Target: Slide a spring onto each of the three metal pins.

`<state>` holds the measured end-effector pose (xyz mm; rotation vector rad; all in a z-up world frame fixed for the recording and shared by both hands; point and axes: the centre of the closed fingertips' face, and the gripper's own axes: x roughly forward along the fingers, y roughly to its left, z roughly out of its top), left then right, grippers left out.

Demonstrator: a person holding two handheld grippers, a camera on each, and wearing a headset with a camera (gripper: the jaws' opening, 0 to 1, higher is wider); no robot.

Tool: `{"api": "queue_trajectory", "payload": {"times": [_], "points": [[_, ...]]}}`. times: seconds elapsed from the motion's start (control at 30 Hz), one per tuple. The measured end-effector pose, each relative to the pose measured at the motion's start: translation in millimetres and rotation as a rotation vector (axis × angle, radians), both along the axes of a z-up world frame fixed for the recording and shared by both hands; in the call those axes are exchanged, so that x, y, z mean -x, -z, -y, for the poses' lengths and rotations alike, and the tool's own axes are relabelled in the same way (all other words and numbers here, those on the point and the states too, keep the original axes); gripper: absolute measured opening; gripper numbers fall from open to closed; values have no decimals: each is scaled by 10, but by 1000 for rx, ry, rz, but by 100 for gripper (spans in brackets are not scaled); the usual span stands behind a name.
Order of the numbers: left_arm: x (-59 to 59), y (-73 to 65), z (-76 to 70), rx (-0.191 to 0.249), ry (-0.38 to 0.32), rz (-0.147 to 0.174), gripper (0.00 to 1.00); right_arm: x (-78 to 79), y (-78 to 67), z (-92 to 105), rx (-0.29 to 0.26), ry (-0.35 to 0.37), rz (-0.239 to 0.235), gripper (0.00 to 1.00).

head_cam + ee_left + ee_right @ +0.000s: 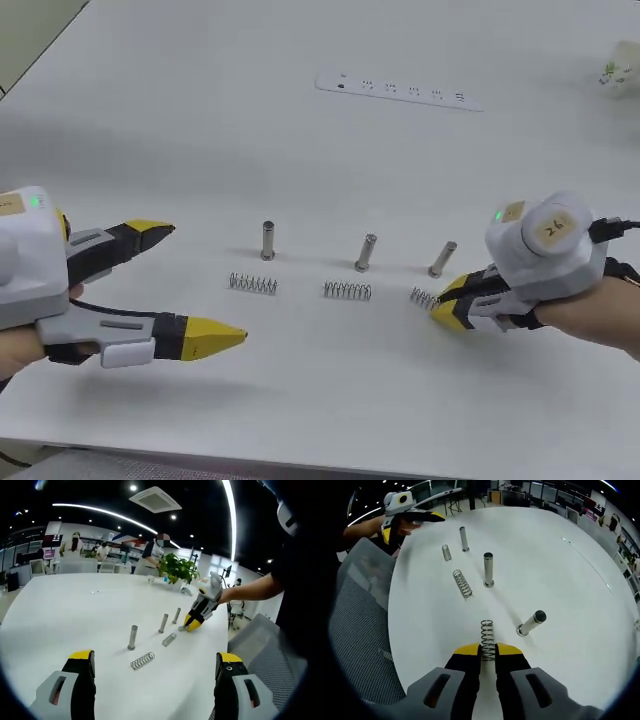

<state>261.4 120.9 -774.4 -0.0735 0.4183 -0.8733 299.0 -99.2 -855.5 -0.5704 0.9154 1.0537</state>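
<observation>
While your right gripper (pixel 488 652) pinches just the near end of the rightmost small coiled steel spring (pixel 487 631), which lies flat on the white tabletop (pixel 330 400) just beside the rightmost short grey metal pin (pixel 531 623), note the risks. The free coils may droop on lift, meet the pin's top off-axis and snag, or knock the pin over if it is unfixed. Too hard a squeeze may flick the spring out. Your left gripper (pixel 200 283) hangs wide open and empty, near the left spring (pixel 253 284) and apart from the middle spring (pixel 347 290).
</observation>
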Motion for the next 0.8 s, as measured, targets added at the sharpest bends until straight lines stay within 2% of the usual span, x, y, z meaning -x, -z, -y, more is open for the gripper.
{"api": "queue_trajectory", "payload": {"times": [0.2, 0.53, 0.8], "points": [[2, -16, 7, -1, 1, 4, 98, -16, -32, 6, 1, -6, 19, 9], [32, -196, 98, 3, 27, 39, 98, 53, -182, -12, -26, -16, 46, 9], [52, -250, 182, 0, 47, 53, 98, 68, -202, -17, -34, -15, 58, 9]]}}
